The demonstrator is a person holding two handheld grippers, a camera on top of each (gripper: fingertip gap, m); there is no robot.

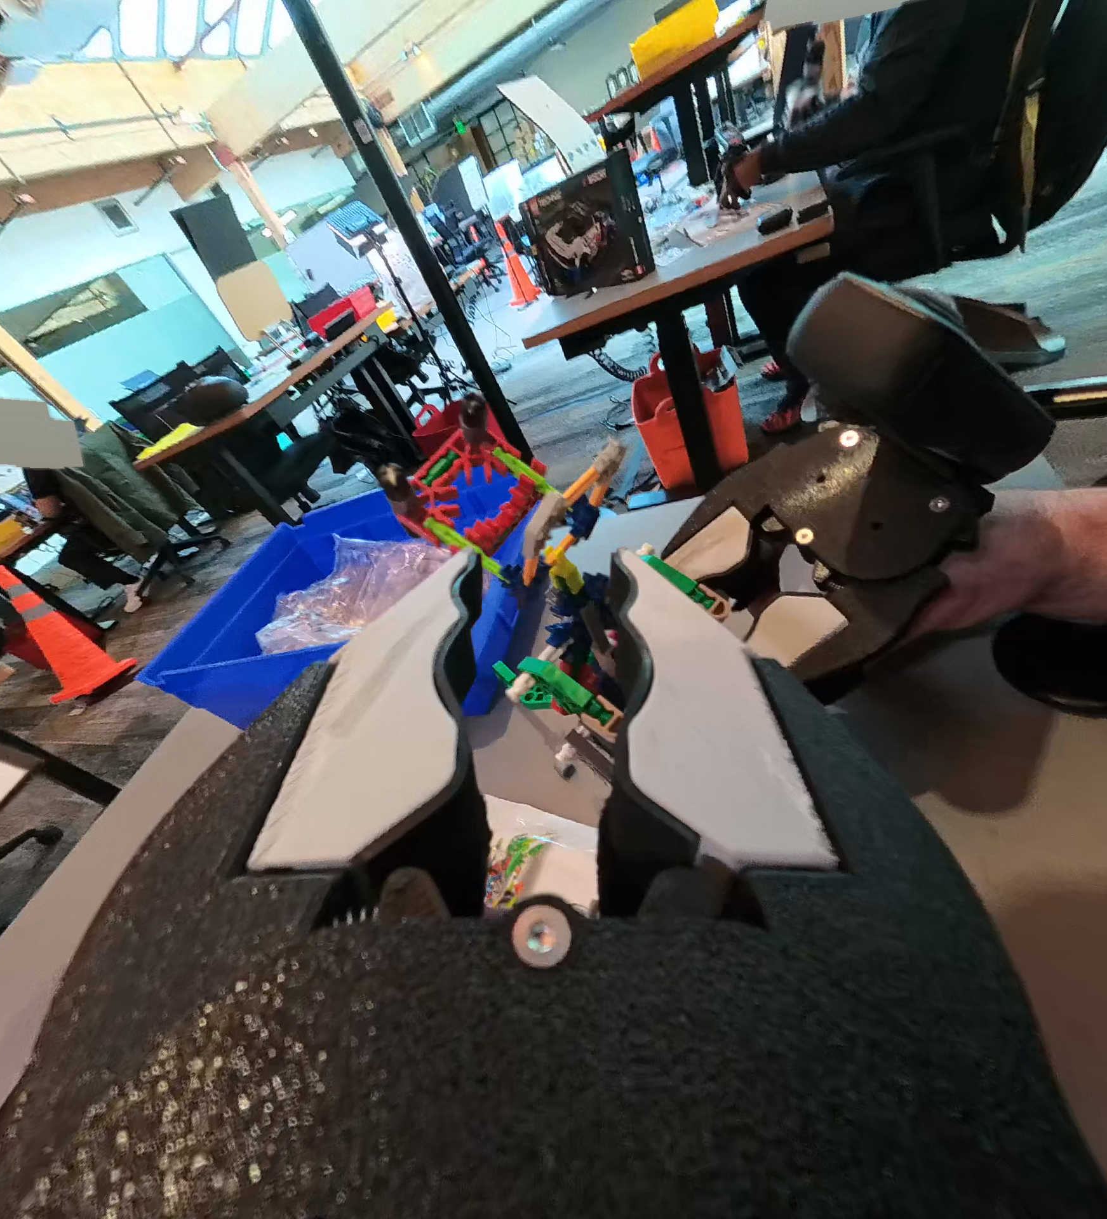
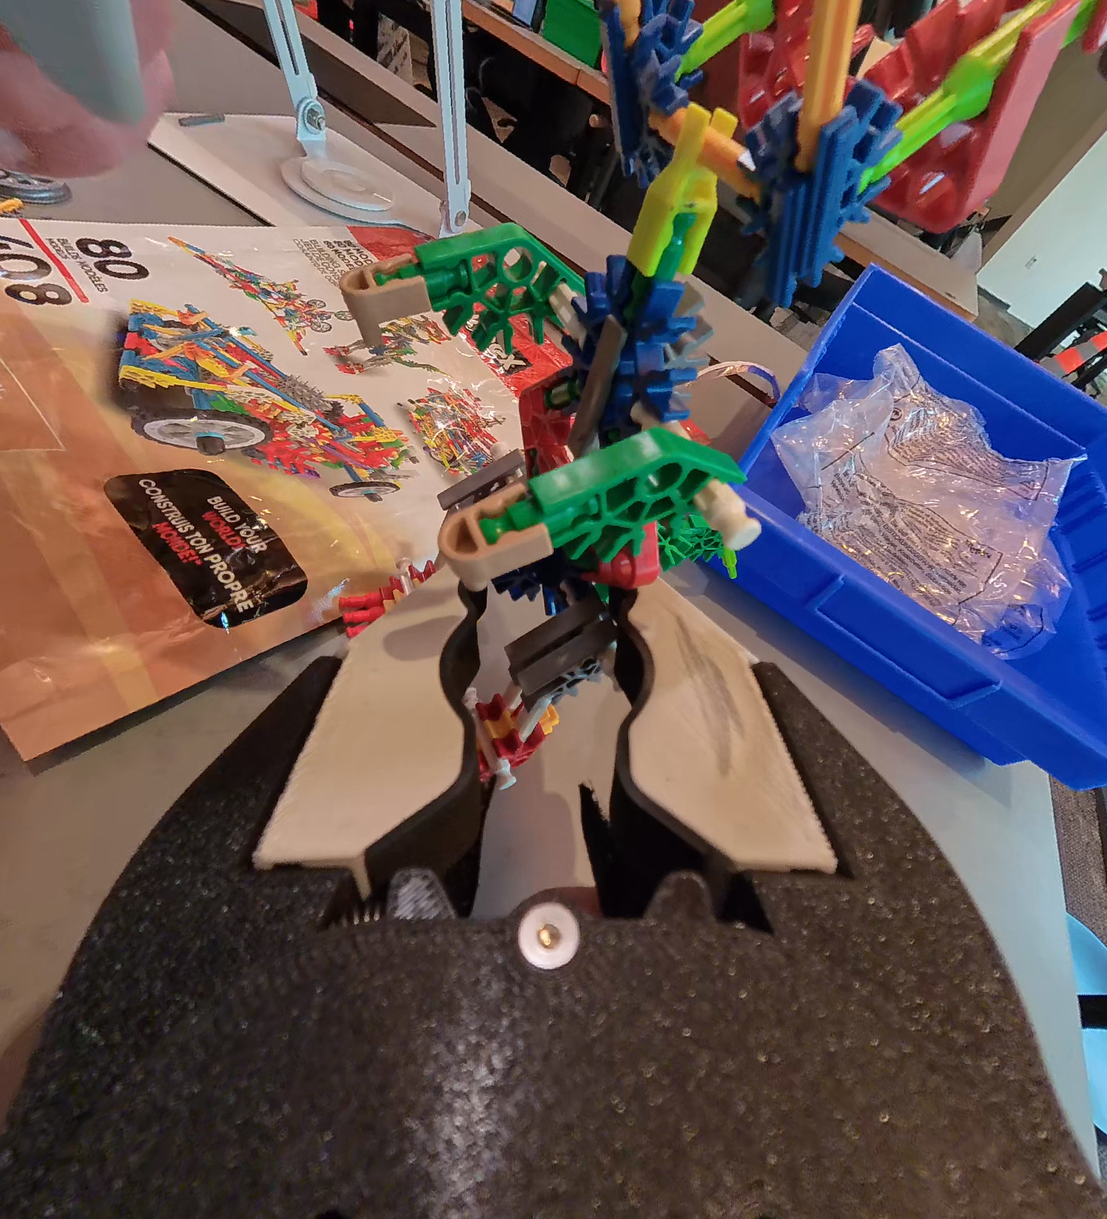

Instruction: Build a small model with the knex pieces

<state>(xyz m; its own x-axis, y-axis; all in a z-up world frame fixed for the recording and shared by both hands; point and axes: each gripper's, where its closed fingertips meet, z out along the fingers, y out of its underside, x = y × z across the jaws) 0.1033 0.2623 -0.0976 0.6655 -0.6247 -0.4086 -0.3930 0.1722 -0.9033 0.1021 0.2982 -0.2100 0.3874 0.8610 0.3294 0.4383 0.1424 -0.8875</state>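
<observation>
Model: a toy model [image 2: 610,409] of snap-together rods and toothed connectors in blue, green, red, yellow and grey stands on the grey bench [image 2: 108,857], at 12 o'clock from both claws.
Model top: yellow and lime rods climb to a red-and-green frame [image 1: 478,495] that hangs over the blue bin [image 2: 933,646].
Right claw: the right claw [image 2: 547,610] has its fingers part-way apart, astride the model's foot; the dark grey pieces [image 2: 554,650] sit between them. It looks as if the fingertips pinch the red and blue base, but the contact is hidden, so I cannot tell if it grips.
Left claw: the left claw [image 1: 544,567] is held open with a wide gap and nothing in it; the model's blue stem and green connectors [image 1: 554,689] show through the gap, beyond the tips.
Hand: a person's hand [image 1: 1052,561] holds the right claw's black body at 2 o'clock in the left wrist view.
Bin: on the bench at 2 o'clock of the right claw, with a crumpled clear plastic bag [image 2: 920,475] in it.
Printed sheet: a glossy sheet [image 2: 141,475] with pictures of models lies flat at 10 o'clock of the right claw; small red and white pieces [image 2: 379,597] rest at its edge.
Background: other desks, chairs and an orange cone [image 1: 55,633].
</observation>
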